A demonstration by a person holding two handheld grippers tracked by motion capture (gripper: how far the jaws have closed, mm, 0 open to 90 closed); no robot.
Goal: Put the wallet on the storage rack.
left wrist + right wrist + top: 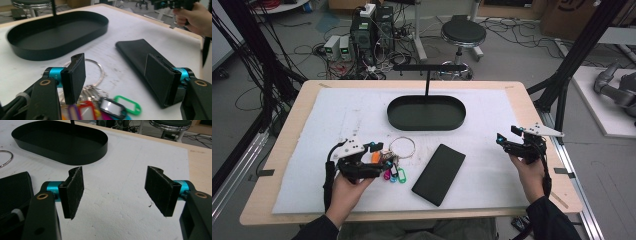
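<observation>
A bunch of keys with coloured tags [393, 171] on a large metal ring [391, 144] lies on the white mat. My left gripper [379, 156] hovers right at the bunch, pointing right, jaws open. In the left gripper view the tags [110, 106] lie low between the two pads, and neither pad presses on them. A flat black case [439, 174] lies to the right of the keys. My right gripper [507, 135] is held at the mat's right side, open, with nothing between its pads [75, 192].
A black oval tray [427, 122] with an upright T-shaped stand [428, 67] sits at the back middle of the mat. The wooden table edge [542, 165] runs close beside the right hand. A stool and cables stand on the floor beyond.
</observation>
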